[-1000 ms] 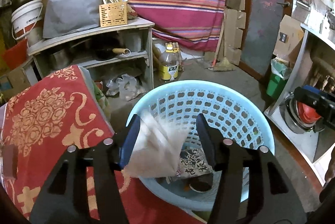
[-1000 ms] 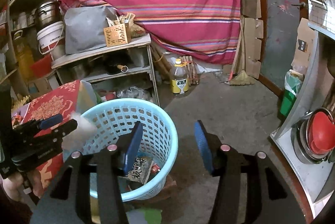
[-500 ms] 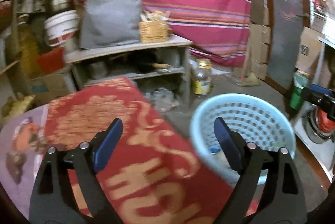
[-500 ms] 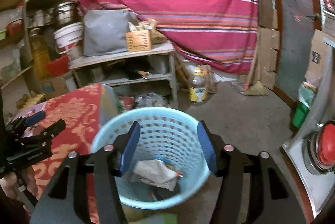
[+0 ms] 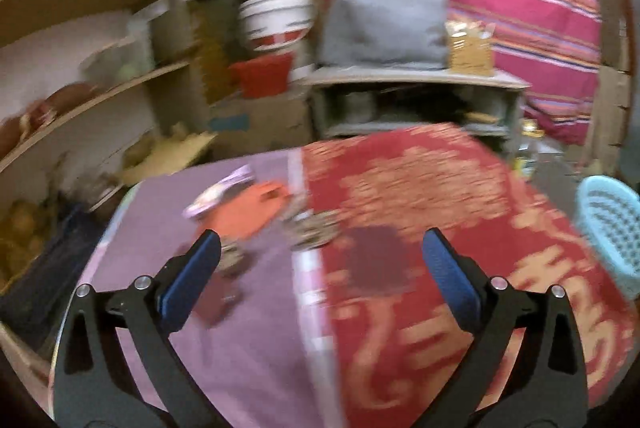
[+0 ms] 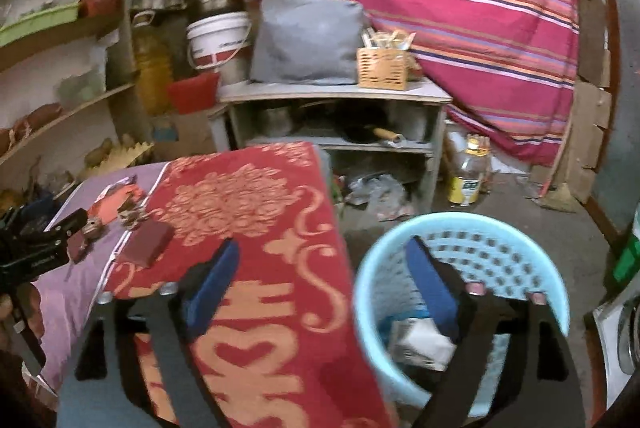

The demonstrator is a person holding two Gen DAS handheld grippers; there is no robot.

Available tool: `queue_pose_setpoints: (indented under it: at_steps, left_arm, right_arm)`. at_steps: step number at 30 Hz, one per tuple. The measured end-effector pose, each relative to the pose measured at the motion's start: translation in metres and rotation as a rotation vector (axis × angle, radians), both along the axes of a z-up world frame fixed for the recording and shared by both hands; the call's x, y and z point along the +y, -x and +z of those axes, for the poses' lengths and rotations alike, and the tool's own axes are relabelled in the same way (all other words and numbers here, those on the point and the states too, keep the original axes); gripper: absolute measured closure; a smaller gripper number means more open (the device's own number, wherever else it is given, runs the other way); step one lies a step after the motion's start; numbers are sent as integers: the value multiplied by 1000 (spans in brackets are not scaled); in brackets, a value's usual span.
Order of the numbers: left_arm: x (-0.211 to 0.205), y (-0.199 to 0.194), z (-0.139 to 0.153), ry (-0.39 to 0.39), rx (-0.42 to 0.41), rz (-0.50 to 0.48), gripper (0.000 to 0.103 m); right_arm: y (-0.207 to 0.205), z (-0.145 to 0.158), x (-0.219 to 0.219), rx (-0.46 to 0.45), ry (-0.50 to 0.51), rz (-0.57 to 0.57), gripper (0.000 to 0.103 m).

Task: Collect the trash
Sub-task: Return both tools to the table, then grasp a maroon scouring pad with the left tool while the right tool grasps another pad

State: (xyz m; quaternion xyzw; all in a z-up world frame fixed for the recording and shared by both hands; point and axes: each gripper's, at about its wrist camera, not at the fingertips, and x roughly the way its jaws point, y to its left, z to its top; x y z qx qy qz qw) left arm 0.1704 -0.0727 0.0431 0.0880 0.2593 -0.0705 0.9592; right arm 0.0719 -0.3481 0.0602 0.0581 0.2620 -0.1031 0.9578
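Observation:
A light blue basket (image 6: 460,222) stands on the floor beside the table, with a crumpled white bag (image 6: 424,344) and other trash inside. On the table's red and purple cloth (image 5: 440,188) lie an orange wrapper (image 5: 248,212), a maroon square packet (image 5: 378,260) and small crumpled scraps (image 5: 316,228). My left gripper (image 5: 320,268) hovers over these, jaws opening, nothing between them. It also shows at the left edge as the left gripper (image 6: 44,244). My right gripper (image 6: 322,286) spans the table edge and basket rim, its jaws opening and empty.
Behind the table a grey shelf unit (image 6: 332,92) carries a grey bag (image 6: 308,40) and a wicker box (image 6: 382,68). A white bucket (image 6: 218,40) and wooden shelves (image 6: 60,100) are at the left. An oil bottle (image 6: 468,168) stands on the floor.
The left gripper let the white bag drop into the basket and swung left over the table, jaws spreading wide. The right gripper also swung left and widened its jaws.

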Motion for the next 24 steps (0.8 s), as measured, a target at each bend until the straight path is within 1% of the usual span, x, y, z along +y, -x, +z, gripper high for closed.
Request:
queue_pose_setpoints:
  at_steps: [5, 8, 10, 12, 15, 19, 21, 22, 23, 24]
  left_arm:
    - [60, -29, -28, -4, 88, 120, 6]
    - [83, -48, -46, 1, 157, 170, 6]
    - [91, -56, -55, 12, 184, 191, 6]
    - [95, -68, -64, 37, 229, 193, 6]
    - [96, -81, -71, 52, 263, 207, 6]
    - [102, -95, -83, 99, 328, 220, 6]
    - [106, -97, -85, 131, 346, 222, 16]
    - [109, -97, -86, 145, 349, 221, 19]
    - [111, -97, -87, 159, 353, 216, 27]
    - [113, -97, -88, 168, 360, 208, 29]
  right_arm:
    - [-34, -12, 38, 48, 13, 33, 17]
    - [-48, -17, 55, 63, 26, 54, 17]
    - [-58, -22, 65, 83, 41, 67, 17]
    - [-68, -27, 70, 104, 47, 67, 17]
    - [-84, -34, 74, 138, 38, 64, 17]
    - [-98, -42, 79, 163, 21, 68, 17]
    - [-101, -44, 86, 168, 31, 78, 17]
    - [-102, -44, 88, 169, 35, 82, 17]
    - [-102, -45, 90, 170, 38, 84, 17]
    - [-103, -46, 94, 171, 39, 89, 17]
